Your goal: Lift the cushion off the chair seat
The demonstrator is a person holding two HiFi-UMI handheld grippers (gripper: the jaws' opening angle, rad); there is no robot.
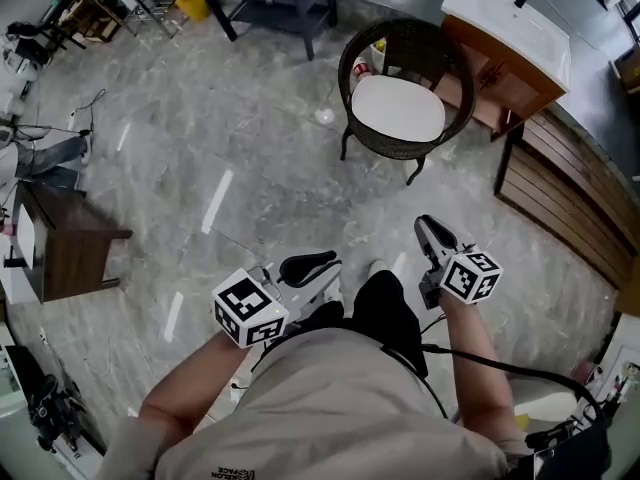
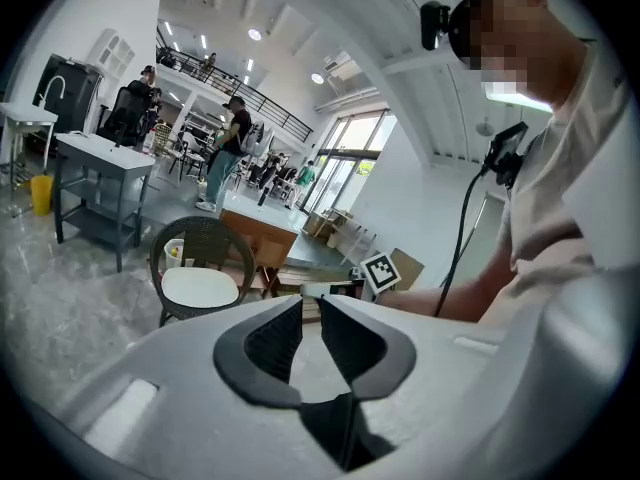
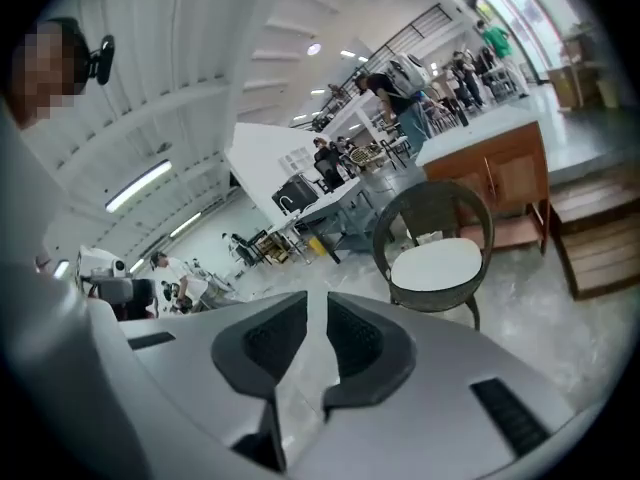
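Plainly, the white cushion (image 1: 398, 108) lies ahead of both grippers and well apart from them, flat on the seat of the wicker chair (image 1: 405, 30).

In the head view the cushion sits beyond a stretch of bare floor (image 1: 250, 168), almost straight ahead of the right gripper (image 1: 430, 228) and up and to the right of the left gripper (image 1: 318, 264), so the right one looks nearer. Its oval runs roughly side to side there. Each gripper's jaws stand a narrow slit apart with nothing between them. The left gripper view has the chair left of its jaws and the right gripper view has it to the right, so both would need to turn outward a little on approach.
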